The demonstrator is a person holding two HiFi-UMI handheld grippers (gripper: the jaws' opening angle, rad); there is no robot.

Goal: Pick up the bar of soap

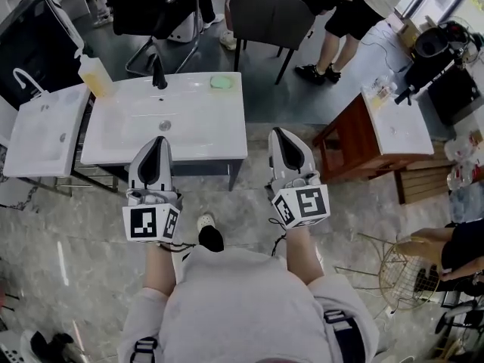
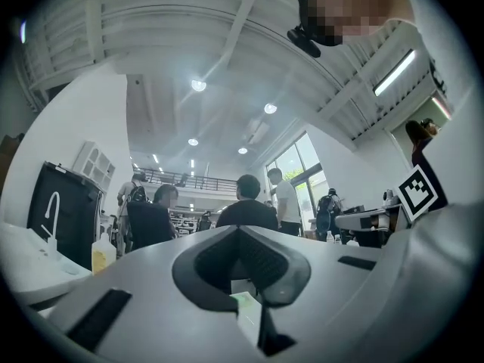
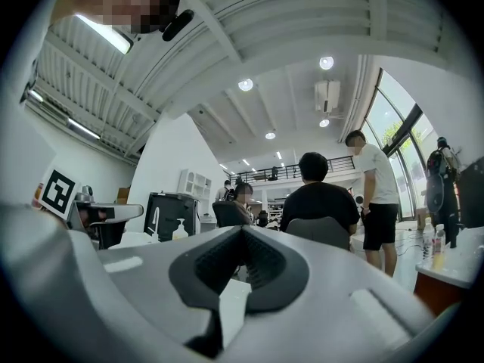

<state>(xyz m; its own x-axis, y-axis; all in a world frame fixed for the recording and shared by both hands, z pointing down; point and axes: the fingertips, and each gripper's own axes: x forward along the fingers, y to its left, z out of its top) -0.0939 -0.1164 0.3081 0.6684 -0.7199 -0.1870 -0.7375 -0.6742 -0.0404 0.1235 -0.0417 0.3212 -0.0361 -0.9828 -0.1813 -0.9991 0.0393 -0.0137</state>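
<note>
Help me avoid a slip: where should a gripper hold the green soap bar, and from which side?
Probably from above, jaws closing across the green soap bar's narrow width, front to back. It lies flat and low on the sink's rear ledge, long axis left to right, with the faucet well apart on its left.

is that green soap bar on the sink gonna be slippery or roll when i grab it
The soap bar looks low and flat, so it probably won't roll, but it may skid on the glossy white sink if nudged. Likely stiff; its rounded edges could squirt from a pinch.
</note>
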